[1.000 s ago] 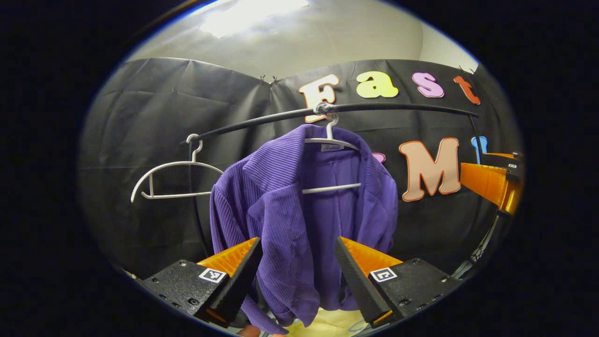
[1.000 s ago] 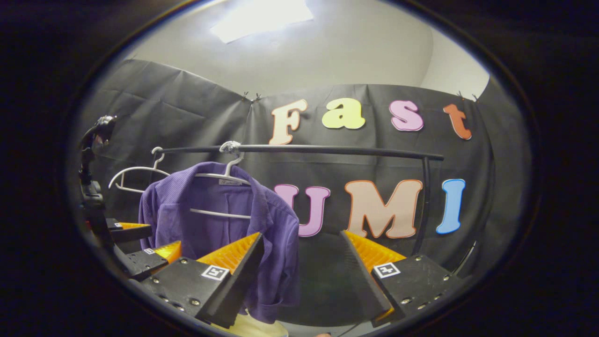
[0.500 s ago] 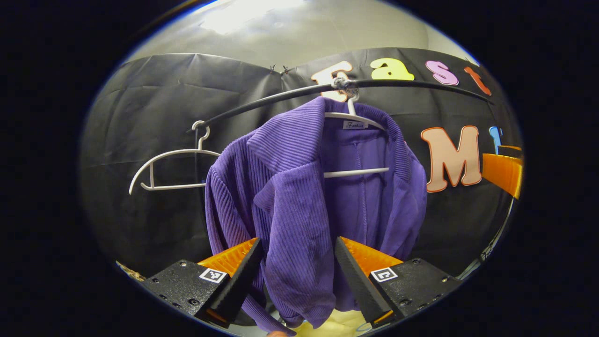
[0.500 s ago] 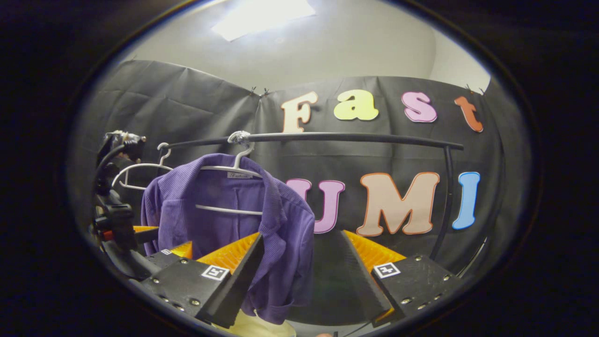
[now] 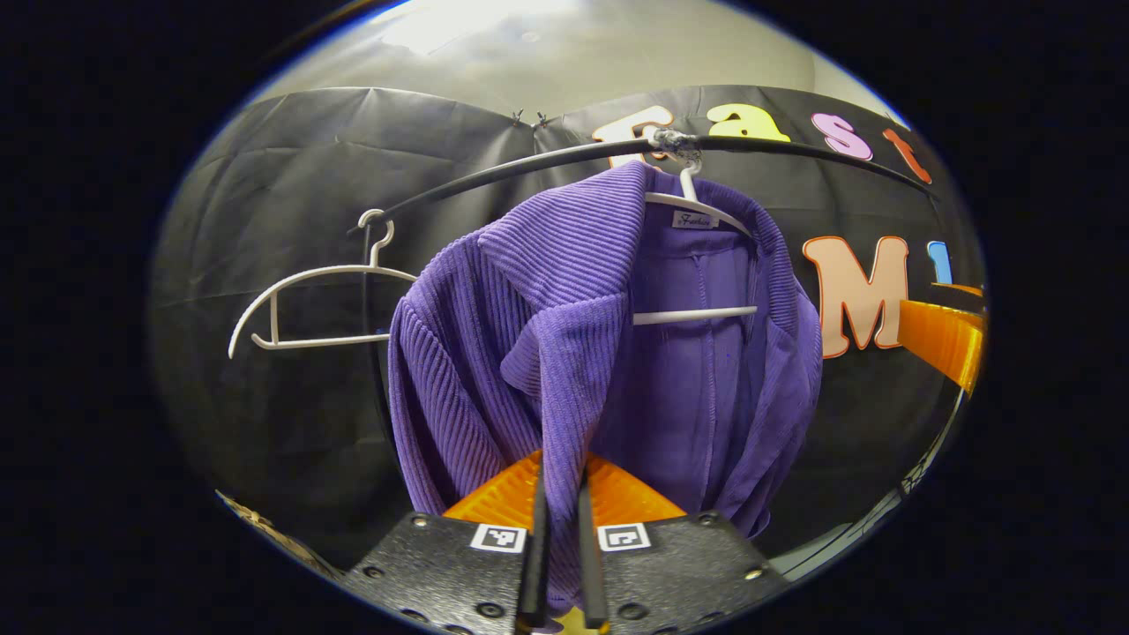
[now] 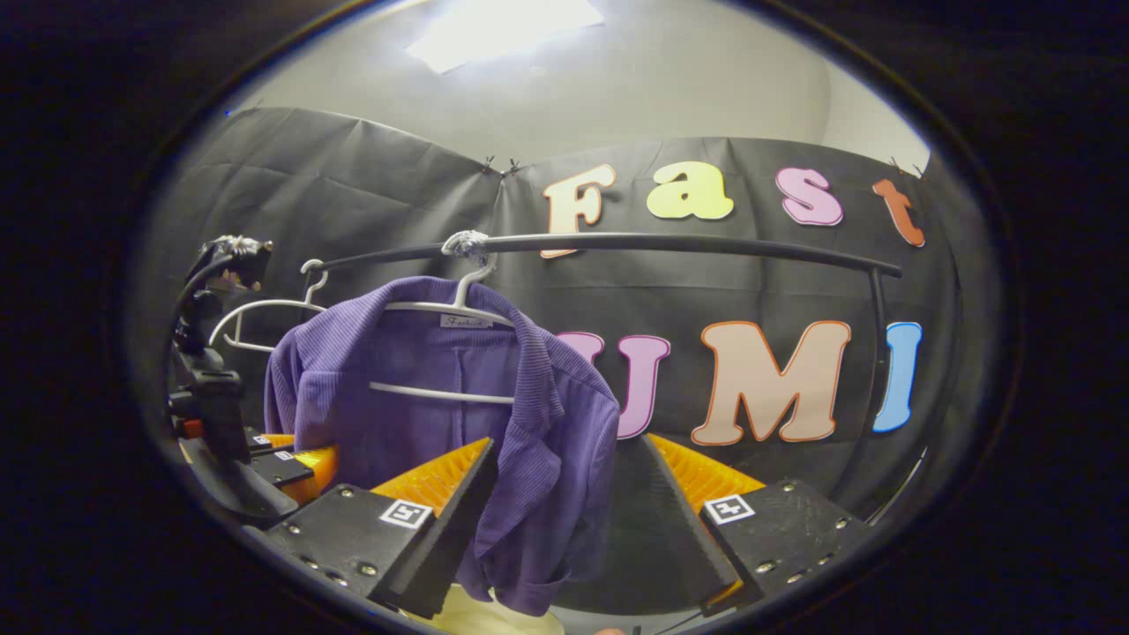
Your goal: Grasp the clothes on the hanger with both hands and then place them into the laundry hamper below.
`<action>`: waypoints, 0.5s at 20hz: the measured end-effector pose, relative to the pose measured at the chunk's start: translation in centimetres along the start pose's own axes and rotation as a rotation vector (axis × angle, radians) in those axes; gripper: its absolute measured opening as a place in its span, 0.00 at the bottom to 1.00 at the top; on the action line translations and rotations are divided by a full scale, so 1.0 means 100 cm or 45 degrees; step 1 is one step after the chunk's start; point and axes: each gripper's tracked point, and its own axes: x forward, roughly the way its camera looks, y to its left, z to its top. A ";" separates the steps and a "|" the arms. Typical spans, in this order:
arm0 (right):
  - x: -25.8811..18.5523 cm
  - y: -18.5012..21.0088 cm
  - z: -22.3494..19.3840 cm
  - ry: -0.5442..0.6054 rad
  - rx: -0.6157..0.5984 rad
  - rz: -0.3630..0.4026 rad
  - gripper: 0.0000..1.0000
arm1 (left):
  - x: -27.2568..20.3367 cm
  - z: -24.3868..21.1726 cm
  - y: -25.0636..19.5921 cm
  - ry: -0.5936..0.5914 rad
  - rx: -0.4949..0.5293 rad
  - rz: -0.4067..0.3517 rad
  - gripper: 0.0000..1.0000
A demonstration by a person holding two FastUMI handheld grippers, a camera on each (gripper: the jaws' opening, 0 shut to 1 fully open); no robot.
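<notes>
Garment: purple corduroy jacket, hung on its white hanger on the black rail. Your left hand-held gripper pinches its front panel; your right hand-held gripper is spread, its edge between the fingers. Second grasp, lift-off, drop remain. Hamper: pale rim below, contents hidden. Spare hanger: bare.

Orange fingers — black, tag-marked mounts

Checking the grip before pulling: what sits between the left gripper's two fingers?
A fold of the purple jacket, its front edge, runs down between the left gripper fingers, which are closed on it, in the left gripper view.
</notes>
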 end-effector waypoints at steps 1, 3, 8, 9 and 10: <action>0.005 0.002 -0.001 0.003 -0.001 0.004 0.96 | 0.001 -0.001 -0.002 0.006 -0.007 -0.015 0.07; 0.016 0.007 -0.006 0.017 0.005 0.013 0.96 | 0.000 -0.002 -0.005 0.017 -0.012 -0.047 0.03; 0.045 0.018 -0.017 0.044 0.028 0.021 0.96 | -0.003 0.000 -0.011 0.028 -0.022 -0.125 0.02; 0.051 0.020 -0.019 0.050 0.030 0.023 0.96 | -0.003 0.000 -0.010 0.027 -0.014 -0.130 0.03; 0.058 0.022 -0.022 0.060 0.031 0.025 0.96 | -0.003 0.000 -0.010 0.027 -0.006 -0.137 0.00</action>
